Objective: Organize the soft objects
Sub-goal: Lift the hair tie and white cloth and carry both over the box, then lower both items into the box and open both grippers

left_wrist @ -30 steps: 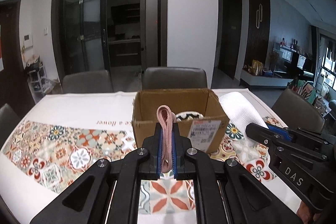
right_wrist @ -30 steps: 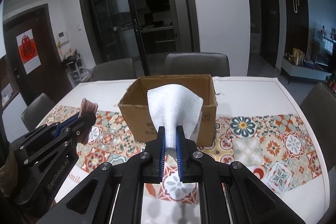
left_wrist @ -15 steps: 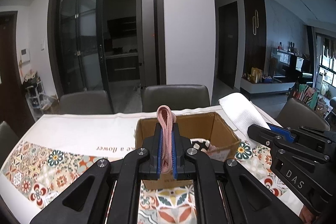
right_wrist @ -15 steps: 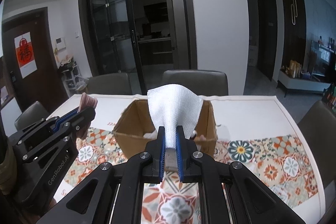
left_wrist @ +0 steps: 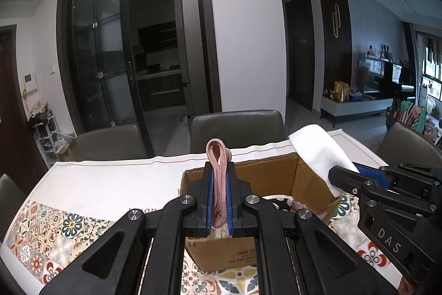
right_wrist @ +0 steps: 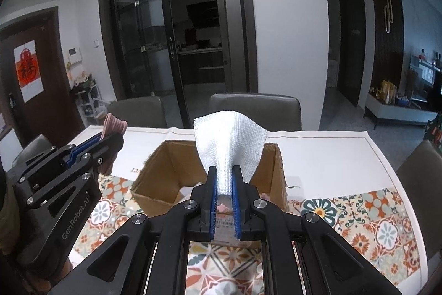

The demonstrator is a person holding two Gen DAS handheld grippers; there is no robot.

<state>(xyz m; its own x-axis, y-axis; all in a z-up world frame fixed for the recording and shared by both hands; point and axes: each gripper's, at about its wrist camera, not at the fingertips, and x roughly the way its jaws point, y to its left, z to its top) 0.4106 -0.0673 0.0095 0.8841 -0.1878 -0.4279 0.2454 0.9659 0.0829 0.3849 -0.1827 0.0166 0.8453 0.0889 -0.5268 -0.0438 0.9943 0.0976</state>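
Note:
An open cardboard box (left_wrist: pixel 306 181) stands on the patterned tablecloth; it also shows in the right wrist view (right_wrist: pixel 154 179). Soft items lie inside it, mostly hidden. My left gripper (left_wrist: pixel 220 173) is shut on a folded pink cloth (left_wrist: pixel 218 156) and holds it above the box's near wall. My right gripper (right_wrist: pixel 224 179) is shut on a white waffle cloth (right_wrist: pixel 229 140), held over the box's near edge. The right gripper (left_wrist: pixel 356 179) with the white cloth (left_wrist: pixel 317 148) shows in the left wrist view. The left gripper (right_wrist: pixel 110 141) with the pink cloth (right_wrist: pixel 113 126) shows in the right wrist view.
The tablecloth (right_wrist: pixel 345 154) is white at the back with a tiled flower pattern in front. Grey chairs (right_wrist: pixel 254 109) stand along the far side, and one (right_wrist: pixel 422 170) at the right. Glass doors are behind.
Both grippers have risen and moved forward over the box with their cloths still held. The box now sits close beneath them and its inside shows.

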